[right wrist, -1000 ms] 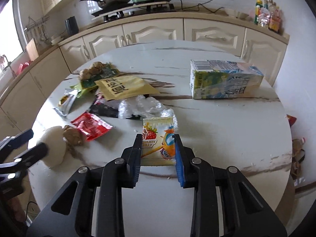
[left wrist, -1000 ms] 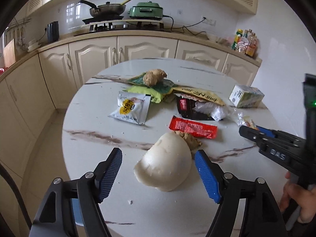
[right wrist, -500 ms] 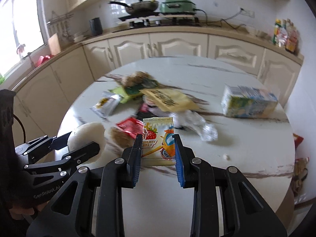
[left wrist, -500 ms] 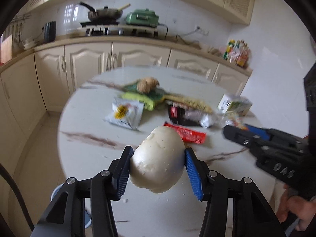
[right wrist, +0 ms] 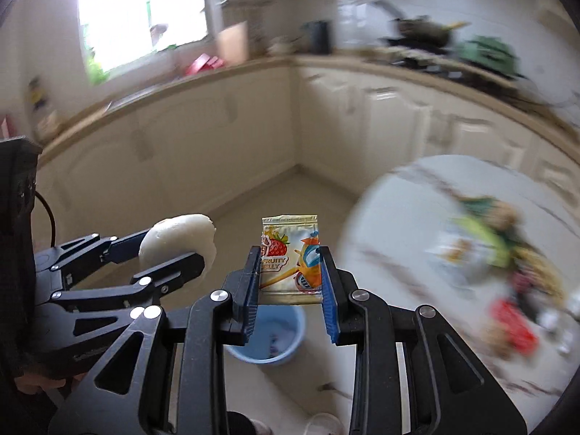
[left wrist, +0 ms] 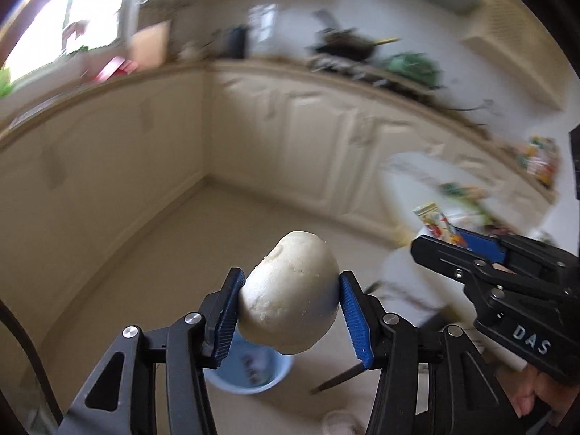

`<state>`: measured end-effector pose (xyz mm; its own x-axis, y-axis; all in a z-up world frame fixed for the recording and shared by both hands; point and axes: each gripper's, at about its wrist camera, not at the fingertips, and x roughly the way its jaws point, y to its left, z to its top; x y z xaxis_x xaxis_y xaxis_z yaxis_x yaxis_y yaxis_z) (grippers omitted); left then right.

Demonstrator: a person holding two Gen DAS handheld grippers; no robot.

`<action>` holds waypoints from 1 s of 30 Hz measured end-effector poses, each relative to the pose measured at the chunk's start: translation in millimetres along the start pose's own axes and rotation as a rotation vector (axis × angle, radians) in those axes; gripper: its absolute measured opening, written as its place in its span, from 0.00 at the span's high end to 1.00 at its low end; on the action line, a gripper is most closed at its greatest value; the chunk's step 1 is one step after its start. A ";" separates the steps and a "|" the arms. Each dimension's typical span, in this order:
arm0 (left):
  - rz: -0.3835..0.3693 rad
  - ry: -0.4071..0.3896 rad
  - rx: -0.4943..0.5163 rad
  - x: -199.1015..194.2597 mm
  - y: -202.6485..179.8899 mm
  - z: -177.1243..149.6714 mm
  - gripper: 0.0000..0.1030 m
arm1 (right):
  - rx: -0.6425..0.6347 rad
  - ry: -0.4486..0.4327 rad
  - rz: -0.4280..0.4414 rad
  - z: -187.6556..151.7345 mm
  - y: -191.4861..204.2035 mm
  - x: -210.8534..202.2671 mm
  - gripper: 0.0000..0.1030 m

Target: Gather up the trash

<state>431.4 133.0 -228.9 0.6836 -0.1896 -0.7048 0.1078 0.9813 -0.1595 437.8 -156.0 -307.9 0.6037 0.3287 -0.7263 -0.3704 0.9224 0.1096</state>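
While the left gripper [left wrist: 289,302] has its blue pads pressed on either side of a pale, round steamed bun [left wrist: 289,291], part-closed to the bun's width, the bun bulges up and forward out of the jaws, matte and off-white with a torn, crumbly edge at its top. The right gripper [right wrist: 290,277], jaws narrowly set, clamps an upright fruit jelly packet [right wrist: 290,253], glossy, with a strawberry printed at its upper left. In the right wrist view a light blue bin [right wrist: 268,340] sits on the floor at six o'clock beneath the packet, and the littered round table [right wrist: 406,217] lies blurred at three o'clock.
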 end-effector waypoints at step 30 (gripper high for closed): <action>0.121 0.428 -0.302 227.1 155.0 -36.3 0.22 | 0.113 0.486 0.146 -76.1 -0.1 305.8 0.52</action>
<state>577.2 240.8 -438.8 0.3159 -0.1343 -0.9392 -0.2090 0.9558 -0.2070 568.8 -71.0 -581.6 0.1438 0.3487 -0.9261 -0.3315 0.8988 0.2869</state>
